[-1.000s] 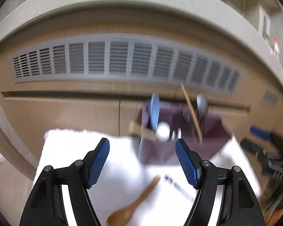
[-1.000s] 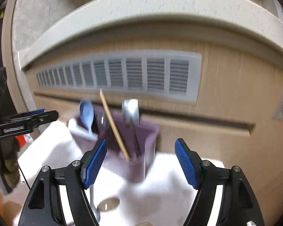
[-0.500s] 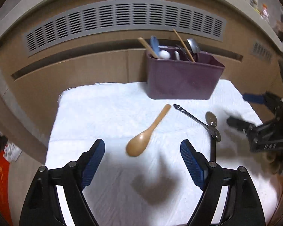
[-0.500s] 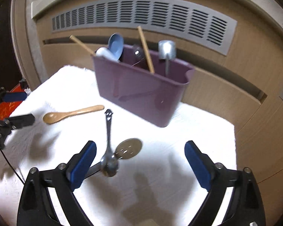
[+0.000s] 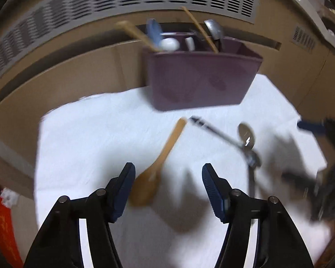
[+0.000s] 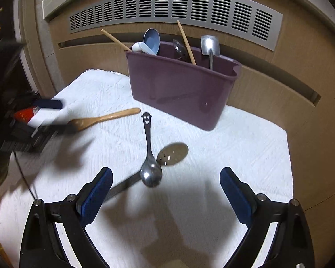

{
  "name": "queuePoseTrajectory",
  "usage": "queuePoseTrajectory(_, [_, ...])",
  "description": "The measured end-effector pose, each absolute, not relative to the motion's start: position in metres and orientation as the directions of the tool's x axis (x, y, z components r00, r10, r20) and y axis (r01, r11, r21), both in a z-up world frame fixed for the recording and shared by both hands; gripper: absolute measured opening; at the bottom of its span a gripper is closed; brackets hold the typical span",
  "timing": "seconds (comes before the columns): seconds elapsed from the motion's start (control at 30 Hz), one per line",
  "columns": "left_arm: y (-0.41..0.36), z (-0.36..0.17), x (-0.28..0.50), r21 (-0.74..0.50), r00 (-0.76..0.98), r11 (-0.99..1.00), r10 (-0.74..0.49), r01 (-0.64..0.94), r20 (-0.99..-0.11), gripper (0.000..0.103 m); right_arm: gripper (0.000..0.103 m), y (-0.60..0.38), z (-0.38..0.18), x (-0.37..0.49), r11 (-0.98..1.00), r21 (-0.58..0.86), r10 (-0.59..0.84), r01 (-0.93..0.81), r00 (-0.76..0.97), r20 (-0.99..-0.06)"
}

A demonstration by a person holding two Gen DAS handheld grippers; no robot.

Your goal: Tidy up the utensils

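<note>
Change: both grippers lower and closer to the loose utensils than half a second ago; wooden spoon, metal spoon and slotted spoon lying where they lay then
Left gripper: jaws spread wide, holding nothing, hovering over the bowl end of the wooden spoon; view blurred
Right gripper: jaws spread wide, holding nothing, hovering just behind the metal spoon's bowl
White towel: spread over the tabletop, carrying all the loose utensils and the bin
Wooden spoon: flat on the towel, bowl towards the left gripper, handle tip pointing at the bin
Metal spoon: flat on the towel, bowl nearest the right gripper, handle with a smiling-face cut-out pointing at the bin
Slotted spoon: round perforated head just beside the metal spoon's bowl, its dark handle passing under that bowl towards the right gripper's left finger
Purple bin: upright at the far edge of the towel, beyond the three loose pieces
Inside the bin: wooden sticks, a blue spoon, a white piece and a metal ladle, all standing upright
Vent panel: grey slatted grille on the wooden wall behind the bin
</note>
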State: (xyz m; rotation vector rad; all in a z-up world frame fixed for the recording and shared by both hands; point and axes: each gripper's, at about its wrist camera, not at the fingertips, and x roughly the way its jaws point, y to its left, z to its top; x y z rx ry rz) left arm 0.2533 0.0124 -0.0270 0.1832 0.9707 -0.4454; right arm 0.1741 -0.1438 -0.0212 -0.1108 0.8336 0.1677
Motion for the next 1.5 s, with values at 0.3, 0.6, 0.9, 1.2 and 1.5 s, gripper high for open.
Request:
queuePoseTrajectory(0.3, [-0.041,-0.060,0.311,0.123,0.406,0.865,-0.100,0.486,-0.908,0.038,0.095,-0.169,-0.021,0.145,0.981,-0.033,0.108,-0.190,0.684,-0.721])
queuePoseTrajectory(0.6, [-0.021,-0.066,0.323,-0.011,0.356,0.912,-0.171,0.410,-0.919,0.038,0.095,-0.179,-0.024,0.152,0.980,0.006,0.144,-0.201,0.679,-0.720])
queuePoseTrajectory(0.9, [-0.006,-0.057,0.295,-0.037,0.438,0.932,-0.205,0.362,-0.875,0.011,0.095,-0.166,-0.020,0.153,0.974,-0.015,0.144,-0.224,0.675,-0.724])
queuePoseTrajectory(1.2, [0.079,0.005,0.194,-0.203,0.668,0.944,-0.327,0.258,-0.668,0.011,0.084,-0.143,-0.003,0.188,0.958,-0.058,0.146,-0.280,0.656,-0.741])
queuePoseTrajectory(1.5, [0.125,0.039,0.149,-0.285,0.760,0.931,-0.353,0.227,-0.546,0.011,0.032,-0.091,-0.044,0.283,0.943,-0.032,0.152,-0.332,0.513,-0.845])
